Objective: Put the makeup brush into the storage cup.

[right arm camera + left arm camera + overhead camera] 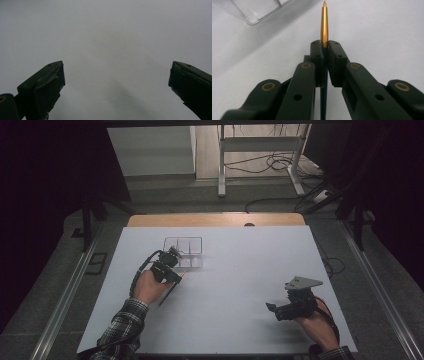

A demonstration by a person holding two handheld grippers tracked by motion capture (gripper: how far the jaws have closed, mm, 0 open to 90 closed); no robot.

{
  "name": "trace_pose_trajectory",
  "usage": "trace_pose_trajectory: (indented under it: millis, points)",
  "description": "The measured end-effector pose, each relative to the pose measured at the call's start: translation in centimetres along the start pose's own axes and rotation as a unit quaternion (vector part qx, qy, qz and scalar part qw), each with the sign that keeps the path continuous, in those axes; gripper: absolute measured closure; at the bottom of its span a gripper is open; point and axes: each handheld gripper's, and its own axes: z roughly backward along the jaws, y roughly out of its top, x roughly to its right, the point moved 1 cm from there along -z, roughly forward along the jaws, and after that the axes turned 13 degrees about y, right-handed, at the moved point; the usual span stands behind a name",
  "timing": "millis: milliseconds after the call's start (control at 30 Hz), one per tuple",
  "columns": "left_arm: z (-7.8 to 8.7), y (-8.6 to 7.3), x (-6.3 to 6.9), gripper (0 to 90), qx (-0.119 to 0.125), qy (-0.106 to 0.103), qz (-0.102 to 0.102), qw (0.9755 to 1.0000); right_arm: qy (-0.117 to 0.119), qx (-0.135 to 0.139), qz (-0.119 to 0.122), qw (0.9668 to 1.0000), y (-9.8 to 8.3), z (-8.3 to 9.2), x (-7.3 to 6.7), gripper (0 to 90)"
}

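White table (235,290), floor cables (272,162)

A pen (324,23) with a glossy, gold metallic tip, a clear smooth plastic tray (259,13), and a matt white surface (240,270).

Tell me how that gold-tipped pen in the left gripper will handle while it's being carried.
The pen looks straight and stiff, so it probably won't sag. Its gold end appears smooth and glossy and the left gripper pinches only a narrow shaft, so it may slide or pivot between the jaws. Thin and round, it would likely roll if released on the flat white table rather than into the clear tray.
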Motion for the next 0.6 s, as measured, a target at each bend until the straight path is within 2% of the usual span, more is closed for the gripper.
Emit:
trace_pose_trajectory:
  millis: [100, 300, 600]
  points:
    - [0.7, -0.2, 0.0, 83.8, 0.018, -0.011, -0.004, 0.9998, 0.0, -0.001, 0.0, 1.0, 0.0, 0.0, 0.0, 0.6]
    - [1.5, -0.5, 0.1, 83.8, 0.034, -0.023, -0.011, 0.9991, 0.0, -0.004, 0.001, 1.0, 0.0, -0.1, -0.1, 0.7]
    - [3.0, -1.0, -0.2, 83.8, 0.067, -0.03, -0.012, 0.9972, 0.001, -0.004, 0.002, 1.0, 0.0, -0.1, -0.1, 0.6]
